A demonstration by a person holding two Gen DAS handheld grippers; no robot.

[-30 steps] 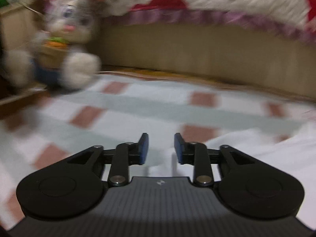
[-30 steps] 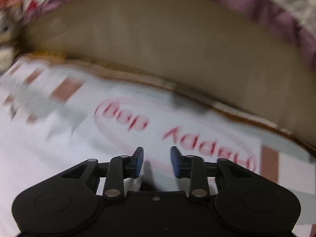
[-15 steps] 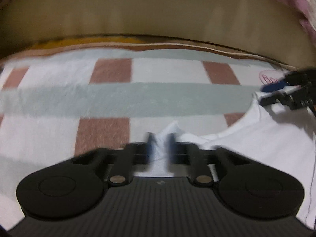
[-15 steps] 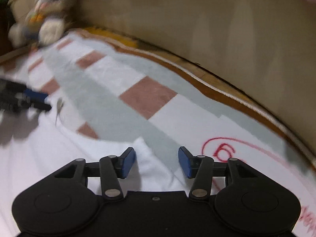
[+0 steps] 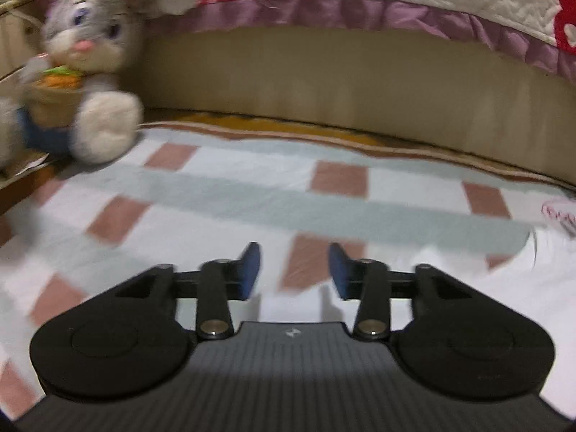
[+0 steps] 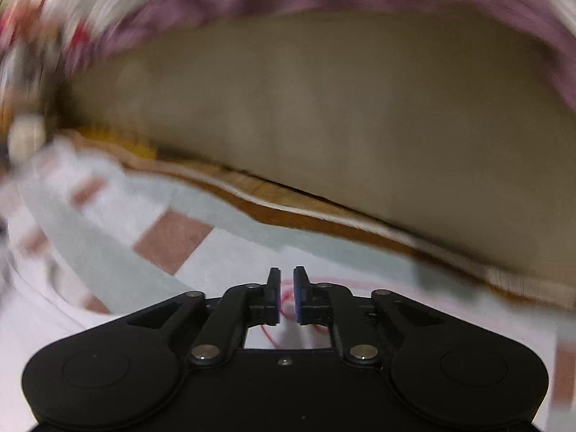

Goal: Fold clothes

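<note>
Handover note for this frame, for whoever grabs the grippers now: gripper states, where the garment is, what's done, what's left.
Left gripper: jaws opening, nothing between them, over the checked bedsheet.
Right gripper: jaws closing, nearly together, with the white shirt and its red print beneath; a grip isn't certain.
The shirt lies on the sheet, at the left view's right edge.
Done: no finished fold visible.
Left: grasp the shirt and fold it.

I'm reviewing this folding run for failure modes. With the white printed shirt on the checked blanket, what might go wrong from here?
1. The right gripper is closing on the white shirt at its red print; so narrow a pinch may slip or bunch the cloth.
2. The left gripper is opening with nothing between its jaws, above the checked blanket; its next grab might catch blanket with shirt.
3. Both views are blurred, so aim may be off.
</note>
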